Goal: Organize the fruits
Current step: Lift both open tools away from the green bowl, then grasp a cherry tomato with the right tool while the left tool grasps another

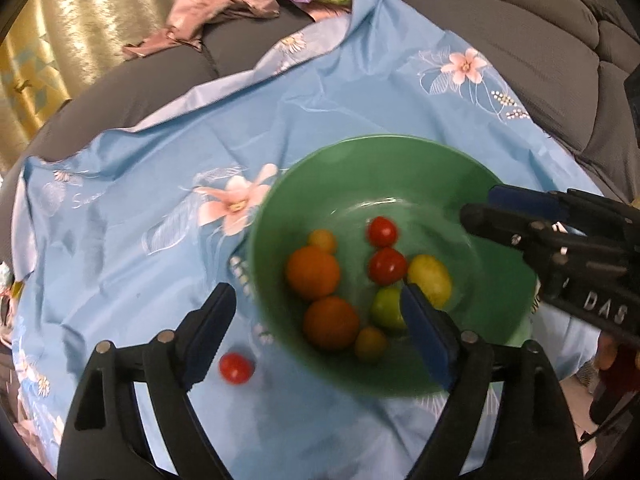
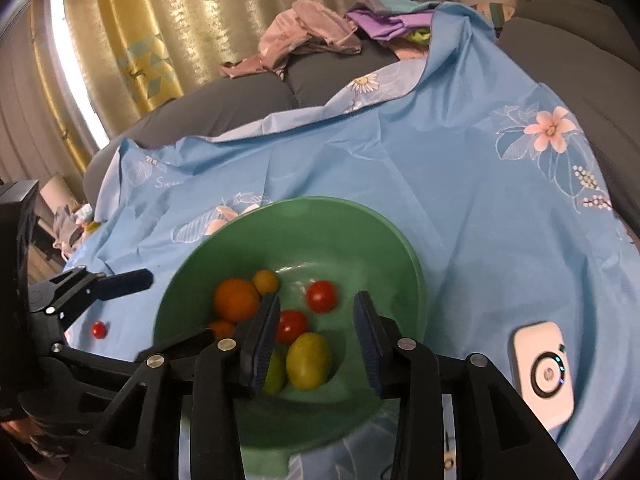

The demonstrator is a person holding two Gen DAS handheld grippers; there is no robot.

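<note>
A green bowl (image 1: 400,168) (image 2: 248,232) sits on a blue floral cloth (image 1: 320,100). It holds two oranges (image 1: 313,272), two red tomatoes (image 1: 386,266), a yellow lemon (image 1: 430,280) (image 2: 309,360), a green lime (image 1: 386,308) and small yellow fruits. One red tomato (image 1: 236,368) (image 2: 99,329) lies on the cloth left of the bowl. My left gripper (image 1: 316,320) is open over the bowl's near left rim, one finger outside, one inside. My right gripper (image 2: 316,340) is open and empty above the bowl; it also shows at right in the left wrist view (image 1: 480,208).
The cloth covers a grey sofa (image 1: 520,40). A pile of pink and purple clothes (image 2: 320,36) lies at the back. A white device (image 2: 544,372) rests on the cloth right of the bowl. Gold curtains (image 2: 160,20) hang behind.
</note>
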